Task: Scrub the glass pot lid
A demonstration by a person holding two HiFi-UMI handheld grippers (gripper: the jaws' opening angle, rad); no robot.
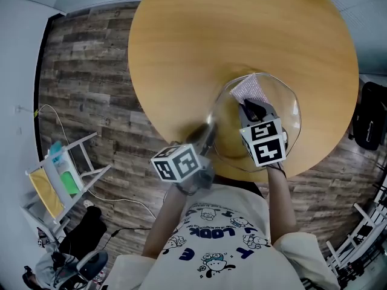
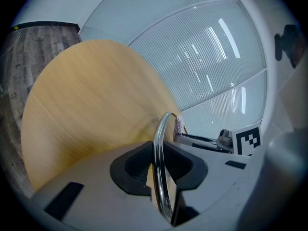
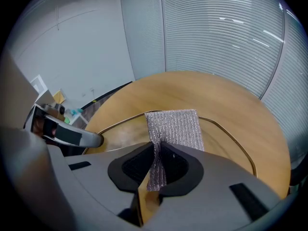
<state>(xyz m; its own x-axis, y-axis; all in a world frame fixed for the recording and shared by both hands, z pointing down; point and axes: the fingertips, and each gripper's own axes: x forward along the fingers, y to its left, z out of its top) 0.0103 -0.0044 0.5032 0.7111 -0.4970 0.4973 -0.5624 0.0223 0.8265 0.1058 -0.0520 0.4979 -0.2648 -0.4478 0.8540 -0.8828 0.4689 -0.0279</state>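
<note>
The glass pot lid [image 1: 284,104] is held up over the near part of the round wooden table [image 1: 199,35]. My left gripper [image 1: 208,135] is shut on the lid's metal rim [image 2: 160,148], which runs edge-on between its pads. My right gripper [image 1: 249,106] is shut on a silvery scrubbing cloth [image 3: 175,129]. The cloth [image 1: 249,89] lies flat against the glass, inside the rim [image 3: 226,134]. In the left gripper view the cloth [image 2: 179,125] shows just past the rim's far edge.
A small white folding rack [image 1: 60,174] with yellow and green items stands on the wood floor at the left. Dark bags and cables [image 1: 84,234] lie near it. A black bag [image 1: 369,116] sits at the right. Window blinds [image 3: 216,28] are behind the table.
</note>
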